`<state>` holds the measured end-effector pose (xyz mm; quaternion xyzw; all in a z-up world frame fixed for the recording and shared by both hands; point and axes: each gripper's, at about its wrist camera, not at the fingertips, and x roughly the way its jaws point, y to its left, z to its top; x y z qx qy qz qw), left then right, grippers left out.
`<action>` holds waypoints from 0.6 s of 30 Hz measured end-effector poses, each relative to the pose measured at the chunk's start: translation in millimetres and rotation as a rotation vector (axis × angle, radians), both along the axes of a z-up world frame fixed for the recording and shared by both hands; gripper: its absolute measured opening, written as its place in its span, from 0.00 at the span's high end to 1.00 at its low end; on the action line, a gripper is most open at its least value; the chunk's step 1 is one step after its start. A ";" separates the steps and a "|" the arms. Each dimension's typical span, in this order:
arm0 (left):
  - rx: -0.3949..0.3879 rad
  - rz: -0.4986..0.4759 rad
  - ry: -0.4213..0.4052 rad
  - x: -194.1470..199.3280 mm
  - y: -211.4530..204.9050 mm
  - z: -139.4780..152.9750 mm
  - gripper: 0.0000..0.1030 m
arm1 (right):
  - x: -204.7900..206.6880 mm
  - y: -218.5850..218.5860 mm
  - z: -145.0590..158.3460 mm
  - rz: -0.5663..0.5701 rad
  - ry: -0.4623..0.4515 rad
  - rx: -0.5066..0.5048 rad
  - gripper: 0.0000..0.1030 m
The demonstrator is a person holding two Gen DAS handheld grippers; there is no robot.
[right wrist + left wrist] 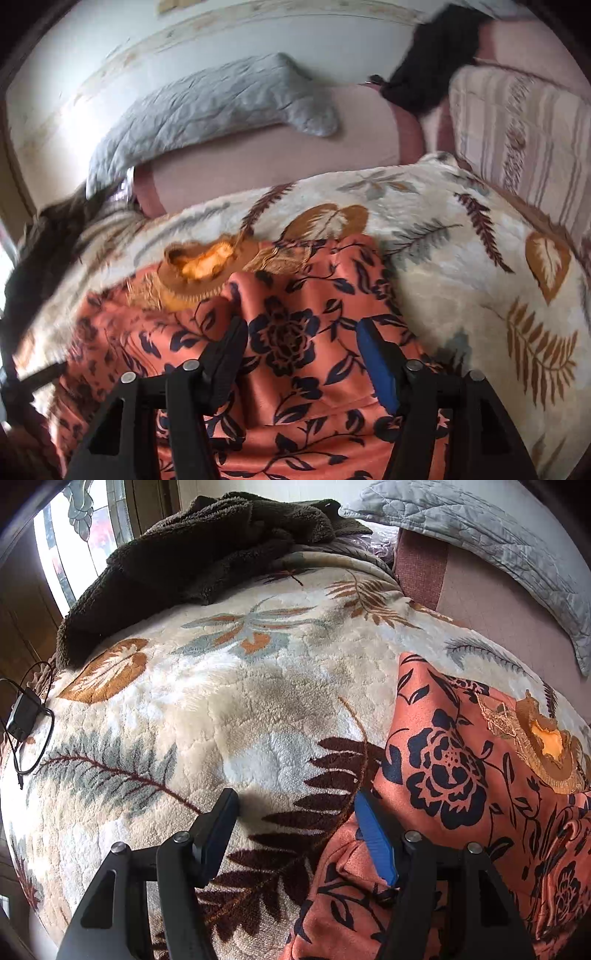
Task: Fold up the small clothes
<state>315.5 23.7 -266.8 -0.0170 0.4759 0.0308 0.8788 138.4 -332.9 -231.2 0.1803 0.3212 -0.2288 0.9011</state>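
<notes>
1 orange floral garment (461, 775), 1 leaf-print blanket (221, 701), 1 brown fleece (207, 554), 1 grey quilted pillow (480, 535), 1 striped cushion (524, 140), 1 charger (22, 716), 2 grippers (295, 834) (303, 362).

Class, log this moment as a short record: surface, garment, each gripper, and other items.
surface: leaf-print blanket
garment: orange floral top, spread on the blanket, collar away from the right camera
left gripper: open, at the top's edge
right gripper: open, over the top
other items: brown fleece, grey pillow, charger
</notes>
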 end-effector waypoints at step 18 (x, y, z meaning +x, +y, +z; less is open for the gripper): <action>0.080 0.007 0.045 9.1 5.8 -8.7 0.35 | 84.3 112.2 -68.6 0.362 0.149 0.163 0.64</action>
